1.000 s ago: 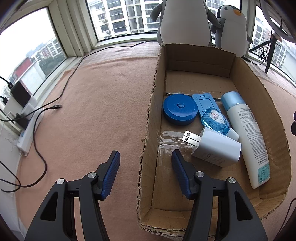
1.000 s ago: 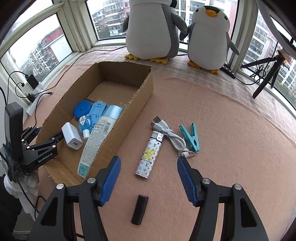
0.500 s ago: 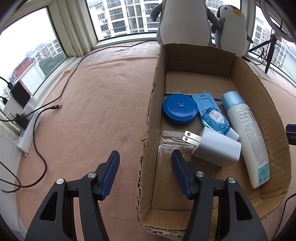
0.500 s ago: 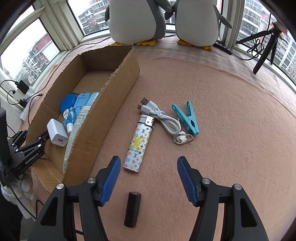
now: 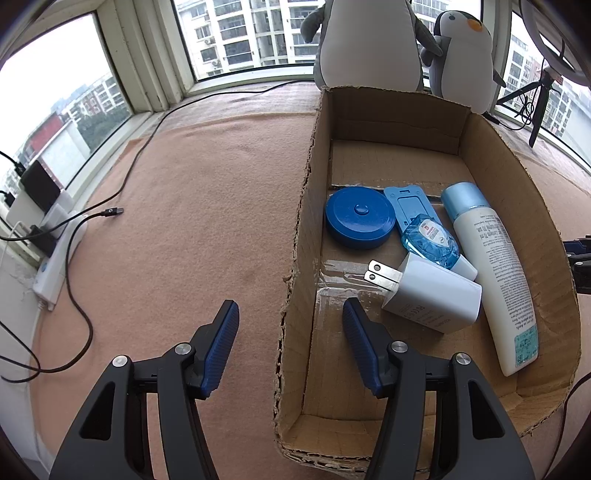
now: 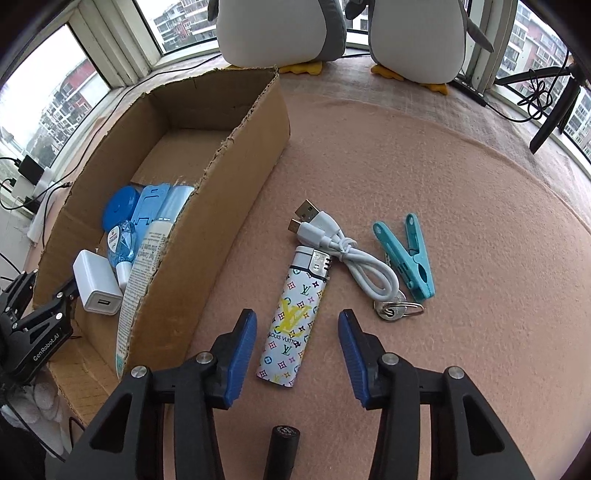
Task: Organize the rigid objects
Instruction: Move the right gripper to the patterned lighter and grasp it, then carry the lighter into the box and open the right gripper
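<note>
My left gripper point(image 5: 290, 306) stands open astride the left wall of a cardboard box point(image 5: 480, 155), one finger inside and one outside, and no pad touches the wall. In the box lie a blue round tin point(image 5: 358, 218), a small blue bottle point(image 5: 430, 240), a white charger point(image 5: 432, 299) and a tall white bottle point(image 5: 487, 266). My right gripper point(image 6: 297, 319) hangs low over the patterned lighter point(image 6: 291, 295). Its jaws are closing with the lighter's lower half between them, and the pads stand clear of it. Beside the lighter lie a white USB cable point(image 6: 347, 251), a teal clothespin point(image 6: 406, 254) and a key ring point(image 6: 395, 308).
A black cylinder point(image 6: 282, 450) lies under the right gripper's body. Two plush penguins point(image 6: 280, 29) stand behind the box by the windows. A tripod point(image 6: 554, 110) is at the far right. A power strip with black cables point(image 5: 55, 258) lies along the left edge of the pink cloth.
The right gripper has come down and forward over the lighter, and its jaws have narrowed around it. The left gripper has not moved.
</note>
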